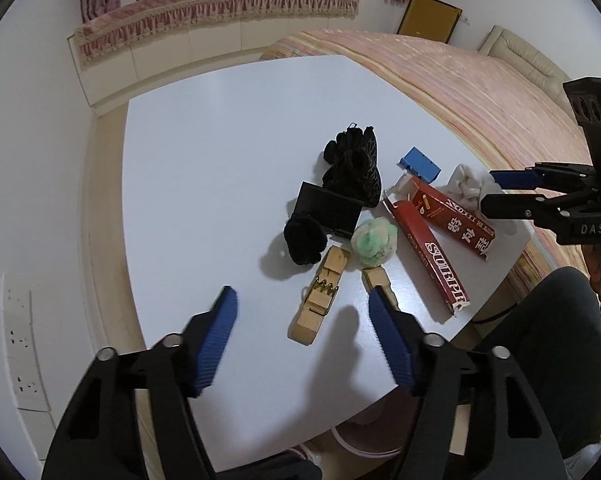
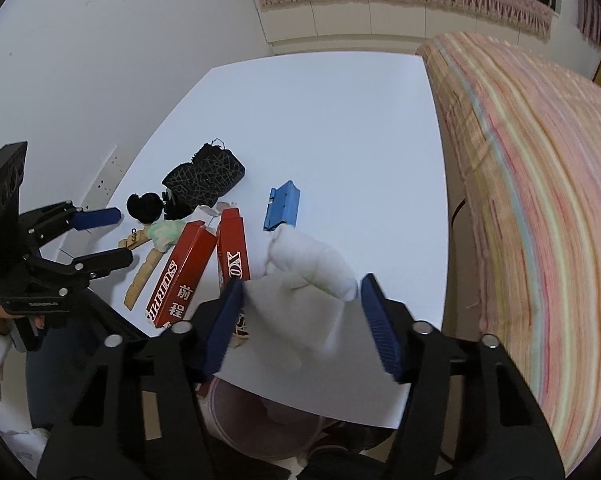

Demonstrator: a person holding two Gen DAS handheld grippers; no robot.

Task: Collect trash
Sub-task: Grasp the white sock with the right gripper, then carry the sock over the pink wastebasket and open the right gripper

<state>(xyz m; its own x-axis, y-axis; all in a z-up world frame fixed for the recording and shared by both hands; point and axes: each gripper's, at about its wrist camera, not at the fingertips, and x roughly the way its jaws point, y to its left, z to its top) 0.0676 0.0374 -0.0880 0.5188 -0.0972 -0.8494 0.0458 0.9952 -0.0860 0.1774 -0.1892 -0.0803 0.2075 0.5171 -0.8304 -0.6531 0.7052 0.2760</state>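
On the white table point(image 1: 220, 152) lie a crumpled white tissue point(image 2: 308, 280), two red cartons point(image 1: 436, 256), a green-white paper ball point(image 1: 374, 242), a small blue box point(image 1: 418, 164), wooden clip pieces point(image 1: 320, 292), a black pouch point(image 1: 354, 166) and a black pom-pom point(image 1: 304, 240). My right gripper point(image 2: 300, 292) is open, with its fingers on either side of the tissue near the table's front edge; it also shows in the left wrist view point(image 1: 494, 190). My left gripper point(image 1: 300, 304) is open and empty above the wooden clip; it also shows in the right wrist view point(image 2: 122, 232).
A bed with a striped pink cover point(image 2: 540, 200) runs along the table's right side. A pinkish bin rim point(image 2: 236, 420) shows below the table's front edge. A wall socket strip point(image 1: 20, 344) is at the left. A black folded stand point(image 1: 328, 208) lies mid-table.
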